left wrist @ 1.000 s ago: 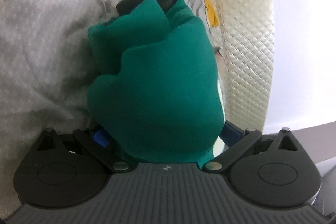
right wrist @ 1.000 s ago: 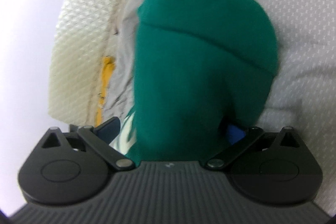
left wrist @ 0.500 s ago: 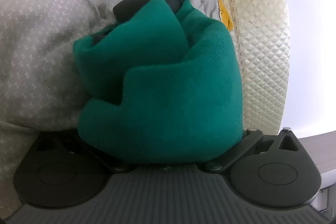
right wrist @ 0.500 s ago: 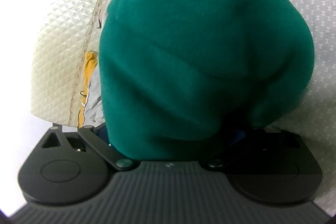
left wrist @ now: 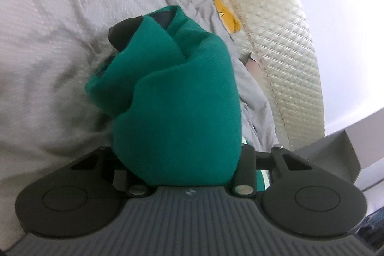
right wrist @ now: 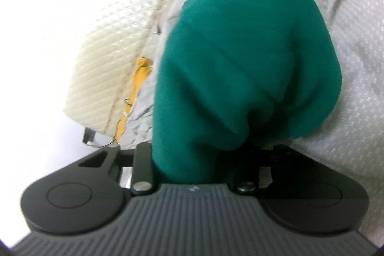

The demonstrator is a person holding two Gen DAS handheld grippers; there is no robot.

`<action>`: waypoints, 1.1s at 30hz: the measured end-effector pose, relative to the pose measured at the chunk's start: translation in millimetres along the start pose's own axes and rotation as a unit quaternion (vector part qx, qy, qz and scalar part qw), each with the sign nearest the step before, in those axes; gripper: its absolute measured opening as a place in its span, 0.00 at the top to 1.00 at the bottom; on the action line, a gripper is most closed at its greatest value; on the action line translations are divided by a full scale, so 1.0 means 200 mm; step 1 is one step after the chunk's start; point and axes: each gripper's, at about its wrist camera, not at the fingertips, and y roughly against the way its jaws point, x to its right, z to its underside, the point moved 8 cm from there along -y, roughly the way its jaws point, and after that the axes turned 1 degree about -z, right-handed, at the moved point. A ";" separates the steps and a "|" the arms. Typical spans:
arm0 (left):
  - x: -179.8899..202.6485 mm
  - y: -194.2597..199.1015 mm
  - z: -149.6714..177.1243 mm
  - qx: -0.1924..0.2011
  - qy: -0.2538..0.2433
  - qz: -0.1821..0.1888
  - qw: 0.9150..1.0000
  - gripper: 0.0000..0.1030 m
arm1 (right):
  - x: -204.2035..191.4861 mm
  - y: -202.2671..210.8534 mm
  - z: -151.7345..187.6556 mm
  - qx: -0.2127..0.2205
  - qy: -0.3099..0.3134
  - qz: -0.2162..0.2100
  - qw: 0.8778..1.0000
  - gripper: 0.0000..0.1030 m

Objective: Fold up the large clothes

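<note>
green garment (left wrist: 182, 107) bunched in thick folds

Garment (left wrist: 177, 112) bunched between fingers (left wrist: 124, 32), over bedsheet (left wrist: 48, 40).

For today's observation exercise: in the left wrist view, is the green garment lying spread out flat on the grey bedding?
No: the green garment is bunched into a thick folded wad standing up from the left gripper, above the grey bedding.
</note>
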 end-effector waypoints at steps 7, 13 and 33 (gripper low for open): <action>-0.04 0.29 0.09 0.022 0.010 -0.005 1.000 0.59 | -0.22 0.14 0.07 -0.019 0.099 -0.032 0.994 0.64; -0.03 0.54 0.12 0.041 0.005 0.013 0.999 0.59 | -0.37 0.29 0.12 -0.029 0.137 -0.065 0.988 0.64; 0.59 0.62 0.16 0.044 -0.054 0.082 0.994 0.59 | -0.64 0.38 -0.30 0.020 0.165 -0.131 0.977 0.64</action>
